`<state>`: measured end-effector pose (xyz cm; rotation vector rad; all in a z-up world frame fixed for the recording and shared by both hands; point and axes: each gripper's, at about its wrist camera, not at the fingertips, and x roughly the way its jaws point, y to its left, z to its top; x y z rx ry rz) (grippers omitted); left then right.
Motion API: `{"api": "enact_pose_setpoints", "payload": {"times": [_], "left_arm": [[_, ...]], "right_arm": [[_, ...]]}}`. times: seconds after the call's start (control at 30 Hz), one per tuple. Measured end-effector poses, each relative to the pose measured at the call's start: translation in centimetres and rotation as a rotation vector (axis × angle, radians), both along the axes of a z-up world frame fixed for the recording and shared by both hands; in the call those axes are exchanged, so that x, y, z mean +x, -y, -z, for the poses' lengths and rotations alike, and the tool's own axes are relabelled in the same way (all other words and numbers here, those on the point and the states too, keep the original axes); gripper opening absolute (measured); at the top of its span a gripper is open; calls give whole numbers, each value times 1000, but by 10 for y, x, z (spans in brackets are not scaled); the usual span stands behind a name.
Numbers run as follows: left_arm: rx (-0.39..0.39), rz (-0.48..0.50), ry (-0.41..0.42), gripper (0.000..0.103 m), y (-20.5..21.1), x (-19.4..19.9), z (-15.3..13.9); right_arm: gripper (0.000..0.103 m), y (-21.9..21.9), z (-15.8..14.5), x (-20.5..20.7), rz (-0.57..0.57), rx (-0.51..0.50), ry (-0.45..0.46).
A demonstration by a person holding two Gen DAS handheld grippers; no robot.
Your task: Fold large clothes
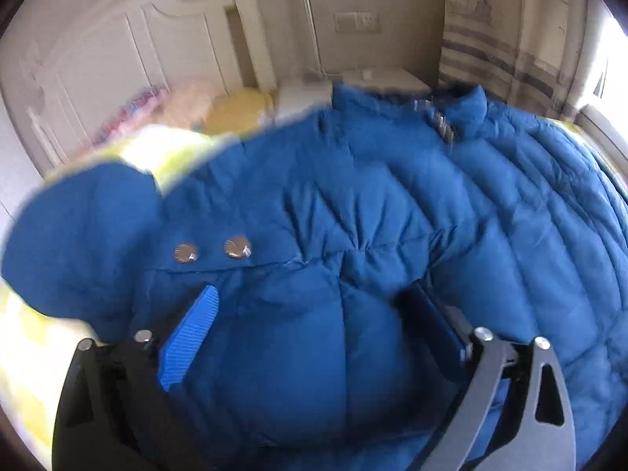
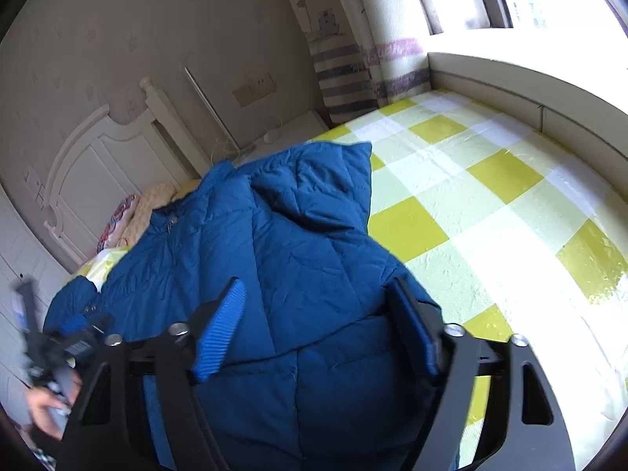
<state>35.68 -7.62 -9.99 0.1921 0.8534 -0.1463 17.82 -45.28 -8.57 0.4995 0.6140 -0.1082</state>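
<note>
Bedroom, white headboard (image 2: 90, 165) at 9 o'clock; bed (image 2: 490, 204) under yellow-and-white checked cover. Blue quilted jacket (image 2: 274, 243) spread on bed, filling 6 to 10 o'clock in right wrist view; collar (image 1: 467, 110) at 1 o'clock and two metal snaps (image 1: 212, 251) at 9 o'clock in left wrist view. Left claw (image 1: 314, 325) spread wide over padded fabric, gripping nothing. Right claw (image 2: 318, 337) parted, jacket bulging between pads; contact cannot be told.
</note>
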Motion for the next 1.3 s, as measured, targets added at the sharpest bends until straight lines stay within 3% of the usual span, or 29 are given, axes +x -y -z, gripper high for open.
{"api": "enact_pose_setpoints", "payload": {"times": [0.13,0.2,0.37,0.5,0.6,0.63,0.73,0.87,0.97,1.07,1.17,1.23,1.3], "left_arm": [[-1,30,-3,101,-10,-2,2],[-2,28,-3,101,-5,1,3],[-3,26,-4,101,-1,3,5],[-13,25,-6,101,-2,3,7],[-20,25,-7,101,-4,4,7],[-23,26,-7,101,-4,3,7],[-28,25,-9,101,-4,3,8],[-26,22,-10,101,-3,4,8],[-28,22,-10,101,-4,4,8],[-27,20,-8,101,-3,4,8],[-25,19,-8,101,-3,4,8],[-20,19,-8,101,-2,3,8],[-23,19,-9,101,-2,3,8]], "right_arm": [[51,-11,-24,-5,9,-78,52],[50,-24,-40,3,-28,-121,59],[50,-69,-68,65,-130,-365,22],[47,-83,-47,128,-184,-400,-66],[46,-94,-3,168,-230,-491,-262],[46,-91,6,172,-233,-474,-281],[40,-83,-7,171,-172,-453,-289],[40,-63,-33,165,-96,-420,-174],[42,-37,-1,194,-106,-373,-315],[42,-27,-4,193,-81,-300,-310],[42,-31,-21,181,-54,-289,-224],[50,-46,-22,183,-107,-378,-200],[68,-58,-6,193,-152,-480,-275]]}}
